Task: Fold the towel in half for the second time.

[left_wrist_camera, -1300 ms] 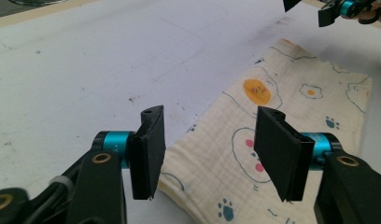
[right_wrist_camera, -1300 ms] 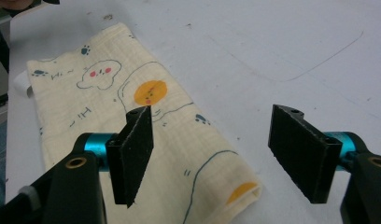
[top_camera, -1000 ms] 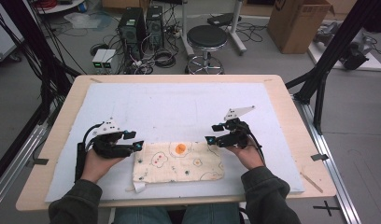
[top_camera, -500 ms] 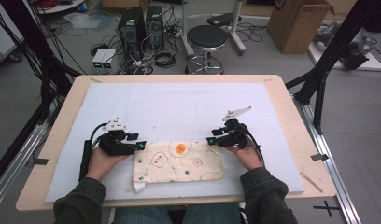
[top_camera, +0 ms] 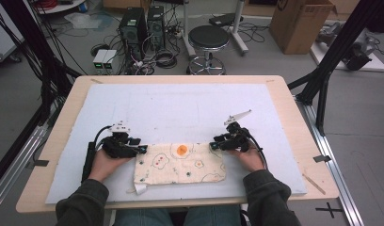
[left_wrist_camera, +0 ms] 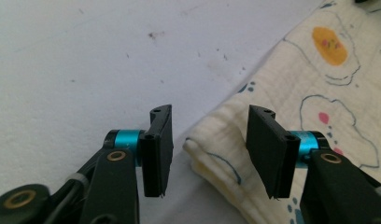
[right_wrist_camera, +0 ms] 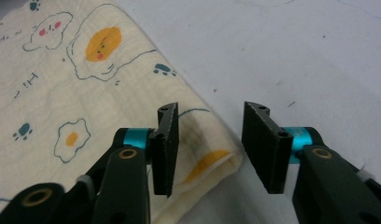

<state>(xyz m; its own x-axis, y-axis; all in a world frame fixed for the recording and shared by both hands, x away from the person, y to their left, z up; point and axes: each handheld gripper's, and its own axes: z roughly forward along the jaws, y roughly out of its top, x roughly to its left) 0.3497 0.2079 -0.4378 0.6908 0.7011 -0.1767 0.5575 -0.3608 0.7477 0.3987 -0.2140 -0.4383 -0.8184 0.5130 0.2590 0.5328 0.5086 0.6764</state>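
A folded cream cloth (top_camera: 180, 163) printed with fried eggs and paw marks lies flat near the table's front edge. My left gripper (top_camera: 144, 149) is at the cloth's far left corner (left_wrist_camera: 202, 144); its jaws stand open on either side of that corner. At the far right corner (right_wrist_camera: 226, 156) my right gripper (top_camera: 212, 146) is open too, the folded corner lying between its jaws. Neither holds the fabric. A hand grips each tool from below.
The cloth lies on a white mat (top_camera: 190, 108) covering a wooden table (top_camera: 293, 108). Behind the table, on the floor, are a round stool (top_camera: 208, 37), computer towers (top_camera: 143, 23), cables and a cardboard box (top_camera: 298, 23).
Both grippers have moved down and inward to the cloth's far corners. The cloth itself lies as before.
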